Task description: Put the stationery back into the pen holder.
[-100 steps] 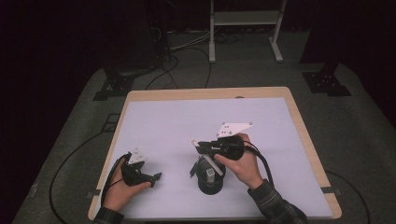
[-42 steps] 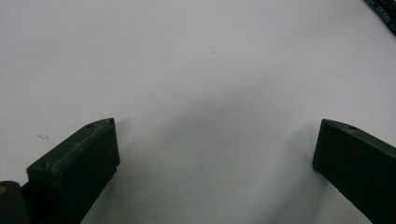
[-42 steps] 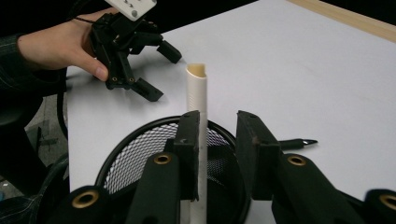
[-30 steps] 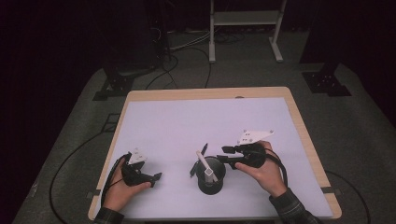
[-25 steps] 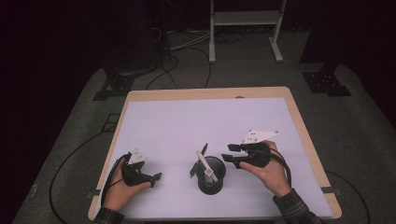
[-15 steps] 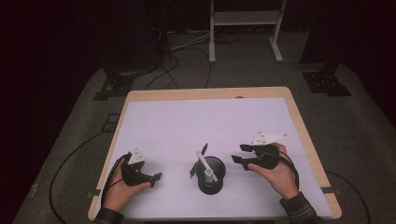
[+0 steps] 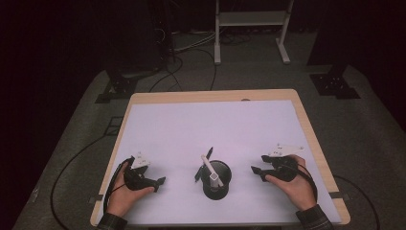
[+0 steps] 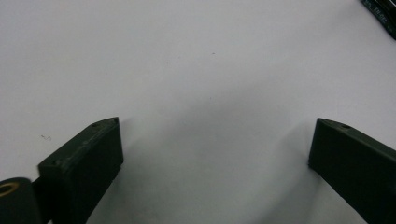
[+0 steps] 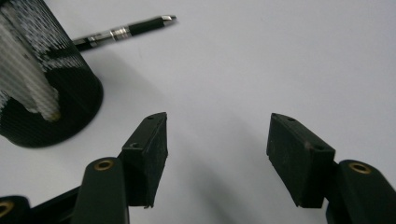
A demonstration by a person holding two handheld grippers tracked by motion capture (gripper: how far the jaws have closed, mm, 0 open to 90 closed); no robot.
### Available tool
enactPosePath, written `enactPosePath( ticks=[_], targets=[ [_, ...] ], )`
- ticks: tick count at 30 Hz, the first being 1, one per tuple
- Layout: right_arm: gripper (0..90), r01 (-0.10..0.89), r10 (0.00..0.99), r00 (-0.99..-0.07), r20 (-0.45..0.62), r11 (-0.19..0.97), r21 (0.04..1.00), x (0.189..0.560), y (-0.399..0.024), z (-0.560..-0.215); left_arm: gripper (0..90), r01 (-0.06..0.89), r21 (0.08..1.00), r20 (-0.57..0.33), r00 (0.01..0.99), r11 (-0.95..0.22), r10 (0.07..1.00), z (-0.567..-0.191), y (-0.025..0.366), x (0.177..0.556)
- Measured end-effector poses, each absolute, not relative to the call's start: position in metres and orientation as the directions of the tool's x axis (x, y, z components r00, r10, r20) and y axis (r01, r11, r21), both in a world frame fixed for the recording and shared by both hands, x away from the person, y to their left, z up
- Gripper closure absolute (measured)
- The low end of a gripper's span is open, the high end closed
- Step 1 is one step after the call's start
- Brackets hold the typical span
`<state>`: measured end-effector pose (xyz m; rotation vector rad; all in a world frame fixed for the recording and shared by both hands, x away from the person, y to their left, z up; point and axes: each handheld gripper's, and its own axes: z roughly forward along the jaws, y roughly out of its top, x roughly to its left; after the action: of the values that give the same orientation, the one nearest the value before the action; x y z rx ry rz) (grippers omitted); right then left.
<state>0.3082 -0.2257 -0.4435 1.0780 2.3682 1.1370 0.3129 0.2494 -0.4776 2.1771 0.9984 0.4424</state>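
Observation:
A black mesh pen cup (image 7: 216, 182) stands near the front middle of the white table top (image 7: 210, 124). A white marker (image 7: 211, 171) leans inside it, and a black pen (image 7: 203, 165) lies on the table against its left side. My right gripper (image 7: 257, 165) rests low to the right of the cup, clear of it. Its jaws have just been opening and nothing is between them. In the right gripper view the gripper (image 9: 217, 135) points past the cup (image 9: 46, 98) and the pen (image 9: 126, 30). My left gripper (image 7: 160, 181) sits at the front left, open (image 8: 215, 135) over bare table.
The table's wooden rim (image 7: 311, 139) frames the white top. Cables (image 7: 67, 167) trail across the grey floor on the left. A white stand (image 7: 249, 24) is beyond the far edge. A dark object's edge (image 8: 380, 14) shows in the left gripper view's top right corner.
My right gripper has drawn away from the cup to the right and sunk toward the table, its jaws wider. The marker stays in the cup. The left hand has kept still.

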Motion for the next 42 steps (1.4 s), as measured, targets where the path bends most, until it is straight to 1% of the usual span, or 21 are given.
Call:
enactPosePath(
  ticks=[2,4,7,9,15,17,23,27,35,36,42],
  targets=[
    [37.2,0.512,0.745,-0.665,0.052,0.405,0.758,0.307,-0.230,-0.448,7.8,0.527,0.713,0.020,0.644,-0.462,0.765,-0.476,0.250,0.312],
    [37.0,0.514,0.751,-0.659,0.036,0.415,0.751,0.305,-0.234,-0.452,11.5,0.526,0.714,0.022,0.643,-0.463,0.765,-0.475,0.251,0.312],
    [36.9,0.515,0.765,-0.644,0.011,0.422,0.746,0.302,-0.238,-0.459,19.6,0.532,0.712,0.013,0.643,-0.458,0.766,-0.473,0.252,0.312],
    [36.5,0.524,0.771,-0.637,0.009,0.424,0.738,0.301,-0.241,-0.464,22.3,0.536,0.711,0.004,0.643,-0.455,0.766,-0.472,0.252,0.312],
    [34.5,0.532,0.772,-0.636,-0.002,0.439,0.724,0.299,-0.244,-0.472,27.4,0.544,0.707,-0.003,0.641,-0.452,0.767,-0.467,0.251,0.312],
    [33.2,0.545,0.770,-0.638,0.012,0.440,0.714,0.300,-0.244,-0.475,28.9,0.542,0.706,-0.002,0.645,-0.455,0.764,-0.466,0.250,0.311],
    [31.0,0.529,0.772,-0.635,0.012,0.424,0.735,0.296,-0.245,-0.480,32.0,0.534,0.705,0.009,0.651,-0.466,0.759,-0.462,0.248,0.311],
    [30.7,0.514,0.773,-0.634,0.009,0.413,0.752,0.294,-0.246,-0.483,33.6,0.524,0.709,0.019,0.655,-0.472,0.756,-0.459,0.245,0.312],
    [30.4,0.513,0.773,-0.634,0.009,0.412,0.753,0.294,-0.246,-0.483,37.4,0.533,0.711,0.006,0.647,-0.458,0.762,-0.452,0.238,0.315],
    [30.4,0.513,0.773,-0.634,0.009,0.412,0.753,0.294,-0.246,-0.483,39.7,0.538,0.713,-0.004,0.644,-0.450,0.765,-0.451,0.236,0.315],
    [30.4,0.513,0.773,-0.634,0.008,0.414,0.752,0.294,-0.246,-0.483,44.1,0.540,0.713,-0.015,0.650,-0.448,0.760,-0.443,0.227,0.320]
  ],
)
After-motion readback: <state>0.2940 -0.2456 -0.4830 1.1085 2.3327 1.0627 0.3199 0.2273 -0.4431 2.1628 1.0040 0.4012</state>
